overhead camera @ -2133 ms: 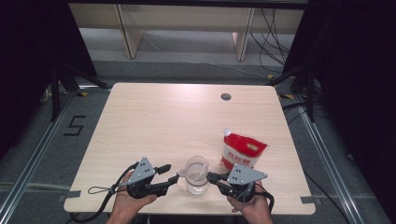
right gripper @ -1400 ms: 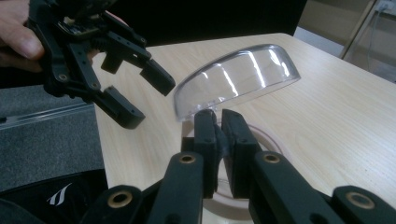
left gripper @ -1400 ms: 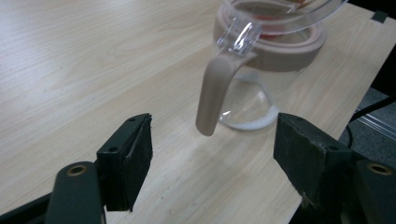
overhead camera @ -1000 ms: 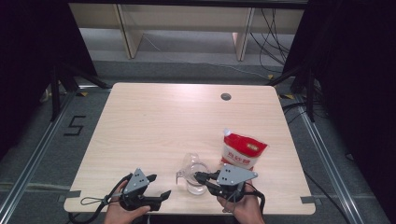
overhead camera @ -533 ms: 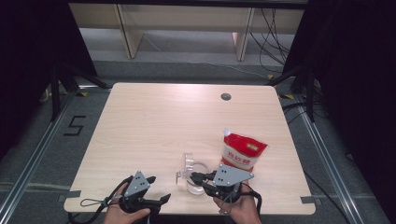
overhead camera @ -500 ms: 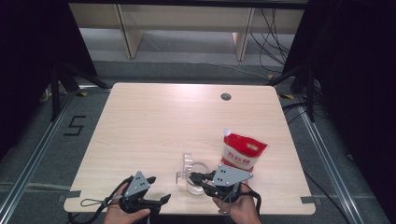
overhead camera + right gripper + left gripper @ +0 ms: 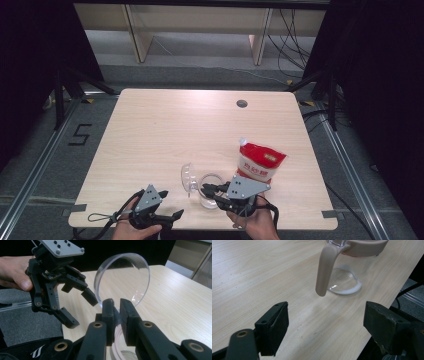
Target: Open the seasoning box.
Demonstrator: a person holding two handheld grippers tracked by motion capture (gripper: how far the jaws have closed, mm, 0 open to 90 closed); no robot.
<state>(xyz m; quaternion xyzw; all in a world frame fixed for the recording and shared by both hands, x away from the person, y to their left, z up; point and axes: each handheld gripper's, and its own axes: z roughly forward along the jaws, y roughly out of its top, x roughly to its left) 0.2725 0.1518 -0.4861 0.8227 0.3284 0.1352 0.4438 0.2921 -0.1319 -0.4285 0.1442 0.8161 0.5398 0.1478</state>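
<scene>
A clear jug (image 7: 210,190) with a pinkish rim and handle is seen standing near the front edge of the light wooden table (image 7: 165,130), its transparent round lid (image 7: 187,177) swung up on edge. In the right gripper view the lid (image 7: 122,280) is shown rising straight ahead of the right gripper (image 7: 116,311), whose jaws are pressed nearly together on the lid's lower edge, with the jug's rim just below them. From above, the right gripper (image 7: 209,190) is seen reaching leftward over the jug mouth.

The left gripper (image 7: 172,215) is held low at the table's front edge, its jaws spread wide and nothing between them. In the left gripper view the jug (image 7: 347,267) is seen beyond and between the parted jaws, well clear of both, its handle (image 7: 325,268) hanging toward the camera and a thin ring of white at its base.

A red and white pouch (image 7: 258,161) stands upright just behind the right gripper, on the far side of its jaws.

Compared with the view two seconds earlier, the left gripper has been drawn back from beside the jug toward the person and the table edge. The right gripper has been moved in over the jug, and the lid, then not raised, is now tipped up to the jug's left. The pouch has been left where it stood.
</scene>
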